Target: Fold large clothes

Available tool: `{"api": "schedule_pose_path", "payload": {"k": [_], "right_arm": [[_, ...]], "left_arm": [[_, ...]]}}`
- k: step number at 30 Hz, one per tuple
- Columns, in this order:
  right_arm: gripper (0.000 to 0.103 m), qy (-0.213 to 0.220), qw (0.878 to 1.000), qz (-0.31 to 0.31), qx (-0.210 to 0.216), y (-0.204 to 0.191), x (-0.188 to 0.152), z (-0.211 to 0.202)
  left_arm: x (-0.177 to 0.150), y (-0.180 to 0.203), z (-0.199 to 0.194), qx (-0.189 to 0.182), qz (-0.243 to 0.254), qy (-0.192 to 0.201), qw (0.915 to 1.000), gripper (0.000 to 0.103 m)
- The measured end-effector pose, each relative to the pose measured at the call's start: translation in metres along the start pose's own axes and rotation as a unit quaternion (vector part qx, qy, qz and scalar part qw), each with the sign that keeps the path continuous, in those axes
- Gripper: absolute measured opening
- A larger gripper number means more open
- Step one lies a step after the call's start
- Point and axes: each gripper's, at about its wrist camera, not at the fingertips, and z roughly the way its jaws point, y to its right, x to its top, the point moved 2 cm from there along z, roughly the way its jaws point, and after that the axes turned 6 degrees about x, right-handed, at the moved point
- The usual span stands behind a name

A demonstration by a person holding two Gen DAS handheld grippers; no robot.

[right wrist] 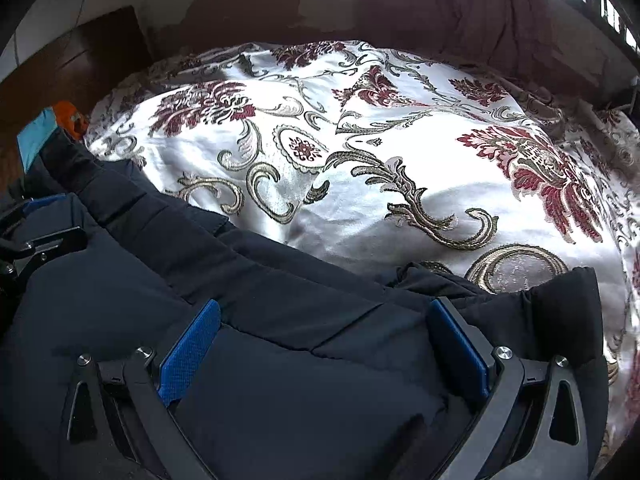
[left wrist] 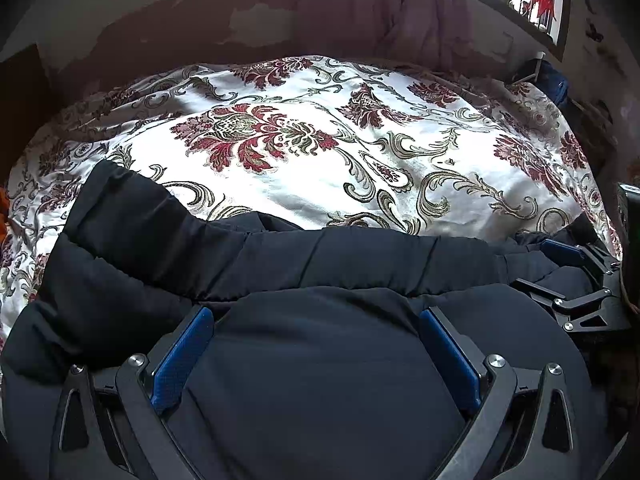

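1. Dark padded jacket point(left wrist: 320, 360) fills the near foreground of both wrist views, lying bunched along the near edge of the bed point(left wrist: 304, 176), on a white bedspread with red flowers and olive scrolls.
2. On the left, the left gripper point(left wrist: 316, 344) has its jaws spread wide, one blue pad either side of a puffed mound of the jacket. The fabric bulges between them, but the pads do not look pressed in.
3. One quilted sleeve point(left wrist: 168, 232) runs from the left across the jacket body, its cuff resting on the bedspread.
4. To the right, the right gripper point(right wrist: 324, 340) is spread as well, straddling a quilted panel near a seam, pinching nothing that I can see.
5. At the far right, a second cuffed end point(right wrist: 568, 308) sticks up at the bed's near edge.
6. By my reckoning the jacket is soft, bulky and fairly light, with a smooth shell that may slide. A seam or hem edge looks a surer hold than the puffed middle, which would squash and slip free.
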Motion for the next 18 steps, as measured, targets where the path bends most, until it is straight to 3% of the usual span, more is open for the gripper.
{"api": "schedule_pose_path", "payload": {"k": [5, 11, 18], "right_arm": [[0.101, -0.027, 0.999, -0.009, -0.014, -0.001, 0.000, -0.021], [0.101, -0.007, 0.998, -0.019, -0.062, 0.009, -0.017, -0.085], [0.101, -0.006, 0.993, 0.061, -0.102, 0.057, -0.037, -0.137]], "left_arm": [[-0.002, 0.004, -0.001, 0.011, 0.010, -0.008, 0.9999, 0.103], [0.004, -0.002, -0.010, 0.001, 0.003, -0.056, 0.9984, 0.103], [0.006, -0.030, -0.053, -0.013, 0.002, -0.053, 0.9985, 0.103]]}}
